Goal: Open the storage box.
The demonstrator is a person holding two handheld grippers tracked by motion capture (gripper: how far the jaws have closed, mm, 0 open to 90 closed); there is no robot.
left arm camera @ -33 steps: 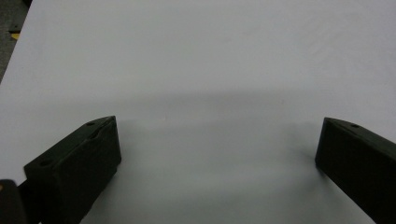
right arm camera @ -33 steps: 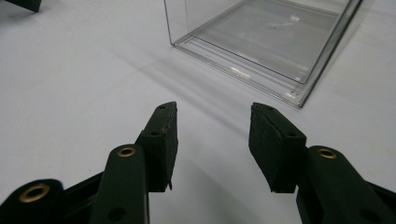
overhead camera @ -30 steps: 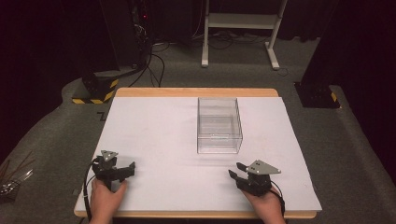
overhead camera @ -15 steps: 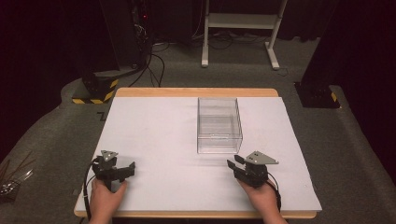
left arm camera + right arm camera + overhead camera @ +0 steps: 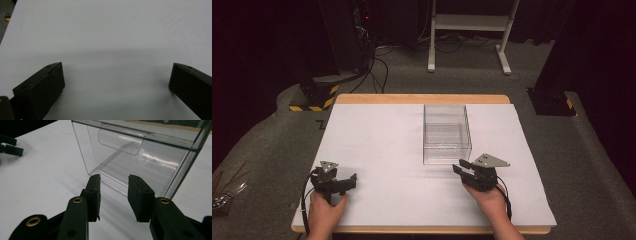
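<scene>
High view: a clear plastic box [image 5: 447, 134] stands upright on the white sheet [image 5: 382, 135] covering the counter [image 5: 422, 98], right of centre toward the far side. It is rectangular, open-topped and transparent, with nothing visible inside. The right gripper [image 5: 460, 169] sits just near of the box's near right corner, apart from it. The left gripper [image 5: 348, 181] rests at the near left, well apart from the box.

Left gripper view: the left gripper [image 5: 116, 77] has its jaws spread wide over bare white sheet [image 5: 112, 32].

Right gripper view: the right gripper [image 5: 113, 192] has its jaws partly spread, nothing between them, pointing at the box's [image 5: 140, 155] lower edge. A curved clear tab shows on the box wall.
</scene>
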